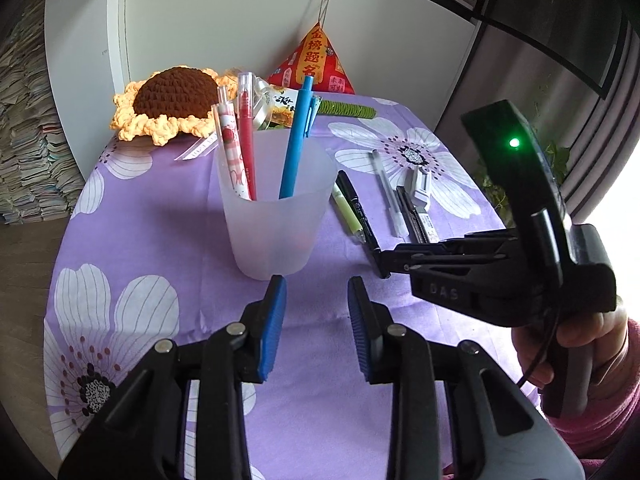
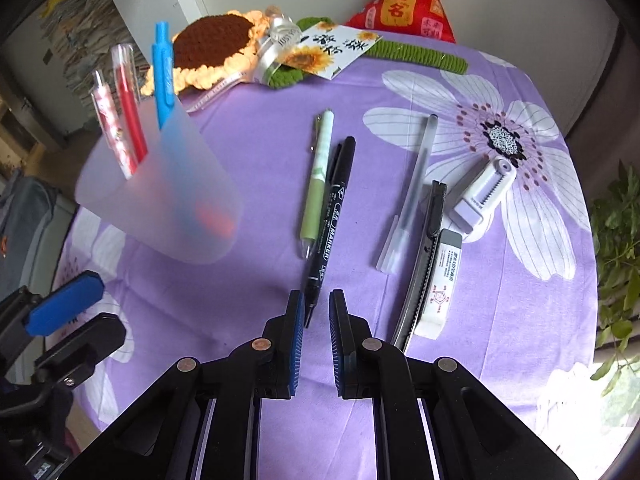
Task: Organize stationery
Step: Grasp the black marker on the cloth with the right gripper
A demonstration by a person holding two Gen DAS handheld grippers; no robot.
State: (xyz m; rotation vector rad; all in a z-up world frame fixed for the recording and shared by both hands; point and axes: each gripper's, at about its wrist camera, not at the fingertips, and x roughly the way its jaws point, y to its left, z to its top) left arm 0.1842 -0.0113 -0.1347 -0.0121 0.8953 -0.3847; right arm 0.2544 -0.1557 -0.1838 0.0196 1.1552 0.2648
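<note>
The black marker (image 2: 330, 224) lay on the purple tabletop (image 2: 248, 148) beside the green pen (image 2: 316, 184), its near tip between the right gripper (image 2: 316, 316), whose jaws stood apart, seemingly lined up to close on it. The frosted cup (image 1: 276, 208) already held three pens; the left gripper (image 1: 316, 312) waited before it, jaws apart and empty.

wall (image 1: 224, 20): white panels, top centre | paper stacks (image 1: 24, 132): far left edge | green plant (image 2: 616, 240): right edge | daylight: bright, lower right | tablecloth (image 1: 168, 216): purple, floral
</note>
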